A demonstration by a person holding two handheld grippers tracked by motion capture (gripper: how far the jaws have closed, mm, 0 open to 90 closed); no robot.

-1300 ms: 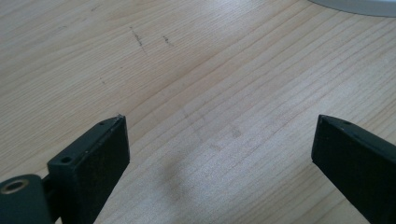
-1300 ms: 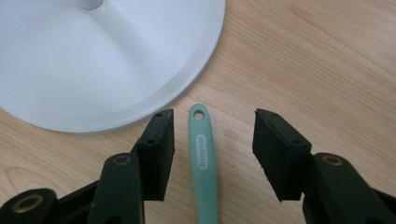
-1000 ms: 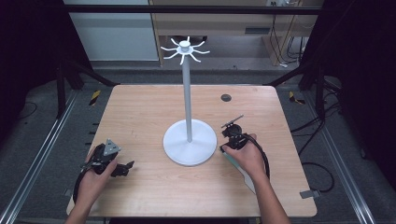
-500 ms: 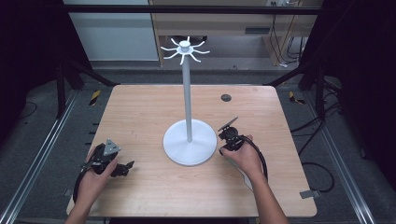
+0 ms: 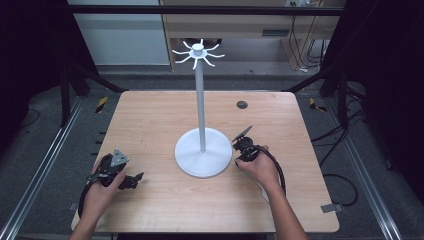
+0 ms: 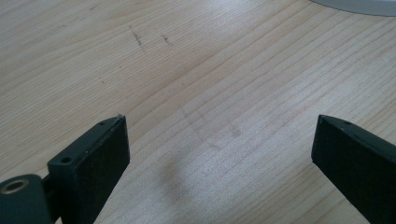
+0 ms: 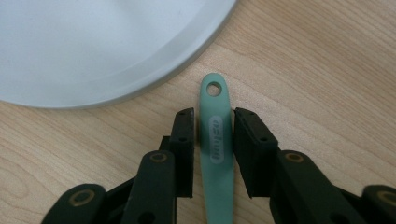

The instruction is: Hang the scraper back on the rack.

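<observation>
Hands first, left to right. My left gripper (image 5: 134, 181) rests at the near left of the pale wooden table (image 5: 150, 120), parked in the same spot as in the earlier high-view pictures. In the left gripper view its jaws are spread wide over bare wood, nothing between them, nothing touched.

Centre of the table: tall white metal stand with a round flat base (image 5: 203, 159) and a ring of hooks at its top (image 5: 198, 52). Hooks all look bare.

Right side is where the change is. My right gripper (image 7: 214, 135) sits just beside the base's right rim, and its jaws have just been closing around the mint-green plastic utensil handle with a hanging hole (image 7: 215, 140). The handle lies flat on the wood between the pads, hole end pointing at the base. Narrow slivers of gap on both sides, as far as I can tell, so the pads aren't pinching yet. The hand has barely shifted since a second ago.

My read: pick-up is starting, grasp nearly made, lift not begun. The hole suggests it goes on a hook up top. The utensil's other end lies below the frame.
</observation>
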